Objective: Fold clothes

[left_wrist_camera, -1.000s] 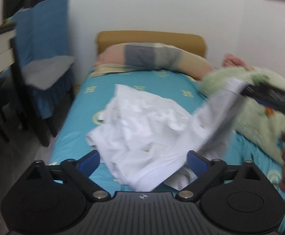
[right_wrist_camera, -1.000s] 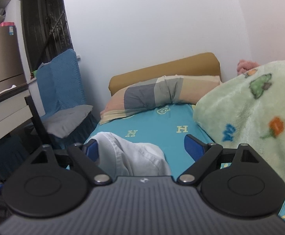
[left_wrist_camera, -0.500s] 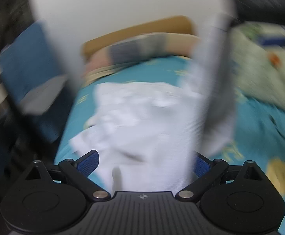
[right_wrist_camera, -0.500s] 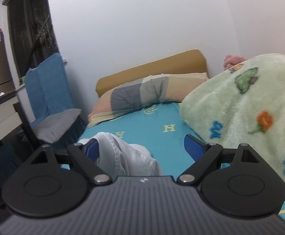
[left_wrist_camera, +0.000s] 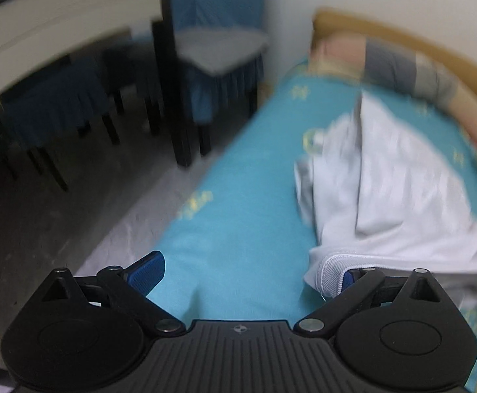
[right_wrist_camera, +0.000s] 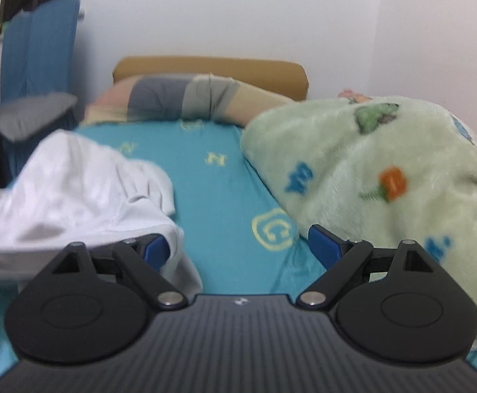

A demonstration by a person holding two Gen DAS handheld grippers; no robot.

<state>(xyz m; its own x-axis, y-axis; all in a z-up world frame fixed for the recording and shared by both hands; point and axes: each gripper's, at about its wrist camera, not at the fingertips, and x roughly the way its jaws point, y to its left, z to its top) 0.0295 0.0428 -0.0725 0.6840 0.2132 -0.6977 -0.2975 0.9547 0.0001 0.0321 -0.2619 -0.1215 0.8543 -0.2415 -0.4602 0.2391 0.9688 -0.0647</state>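
- Swung leftward since a second ago: left-wrist view, chair [left_wrist_camera: 218, 46] now visible.
- Teal bed sheet [left_wrist_camera: 238, 222]: white garment [left_wrist_camera: 402, 193] crumpled on it.
- Left gripper [left_wrist_camera: 251, 270]: spread apart, hem draped over right finger.
- Right gripper [right_wrist_camera: 238, 249]: spread apart, garment against left finger.

A white garment [left_wrist_camera: 402, 190] of soft, matt knit cloth with a ribbed, stitched hem is lying on a smooth teal cotton-like bedsheet [left_wrist_camera: 238, 216] printed with pale yellow marks. A pale green blanket [right_wrist_camera: 369, 170] is looking thick, fluffy and fleecy. The left gripper [left_wrist_camera: 251, 270] and right gripper [right_wrist_camera: 238, 245] are showing matt black plastic, ridged bodies, small shiny metal pivots and blue textured rubbery pads [left_wrist_camera: 148, 270]. The headboard [right_wrist_camera: 212, 68] is appearing smooth and tan.
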